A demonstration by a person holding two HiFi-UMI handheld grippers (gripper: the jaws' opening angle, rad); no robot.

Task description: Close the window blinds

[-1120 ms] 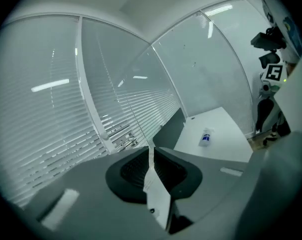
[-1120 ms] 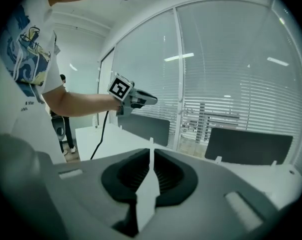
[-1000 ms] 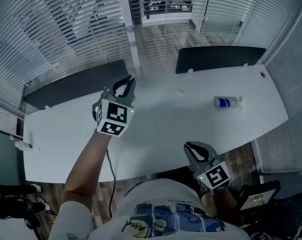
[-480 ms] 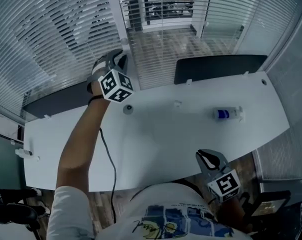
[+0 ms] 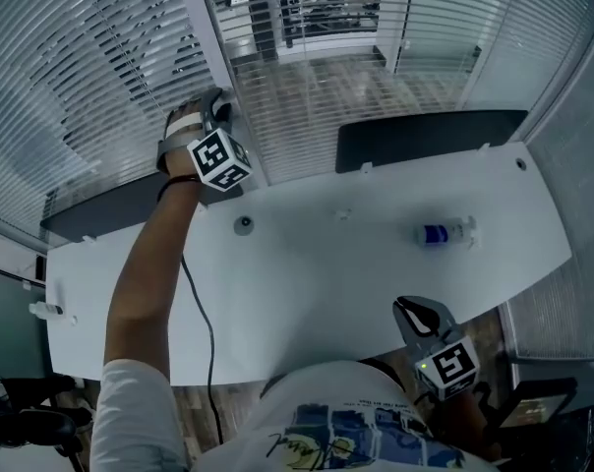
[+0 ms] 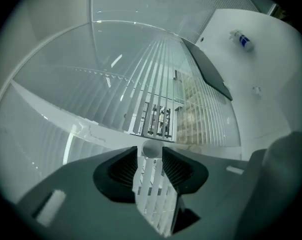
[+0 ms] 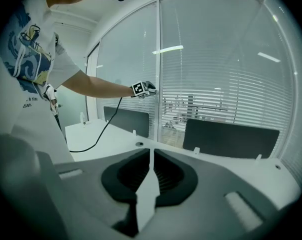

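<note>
My left gripper (image 5: 218, 106) is up at the far left, by the white slatted window blinds (image 5: 100, 57) behind the long white counter (image 5: 317, 283). Its jaws have just been opening and stand wide, with a small round grey knob (image 6: 151, 149) at their tips. My right gripper (image 5: 416, 313) hangs near me, jaws together, holding nothing.

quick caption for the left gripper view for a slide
Left tongs, jaws just opening, a small pale knob ungripped between their tips, window blinds beyond.
</note>
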